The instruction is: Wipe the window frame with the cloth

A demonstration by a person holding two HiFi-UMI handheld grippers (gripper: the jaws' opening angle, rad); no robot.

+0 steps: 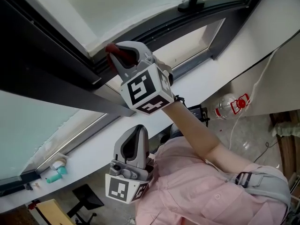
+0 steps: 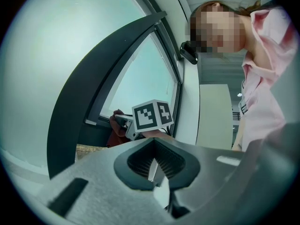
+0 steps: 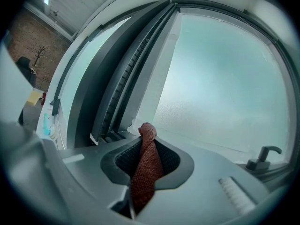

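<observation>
My right hand-held gripper (image 1: 119,55) is pinching the red cloth (image 3: 143,172), a narrow twist of which pokes past the jaws. It is pressed against the dark window frame (image 1: 56,64), right where the frame meets the frosted glass (image 3: 225,78). The left hand-held gripper (image 2: 154,165) hangs low, near the person's chest, with its jaws pressed together on nothing.

My worry is how little cloth leads the jaws. If I push too steeply, I expect the hard tips to scrape the frame or glass. Dragging along the frame's grooved track (image 3: 124,83) could tug the cloth free. The window handle (image 1: 197,1), well apart at the far right, could snag a long stroke.
</observation>
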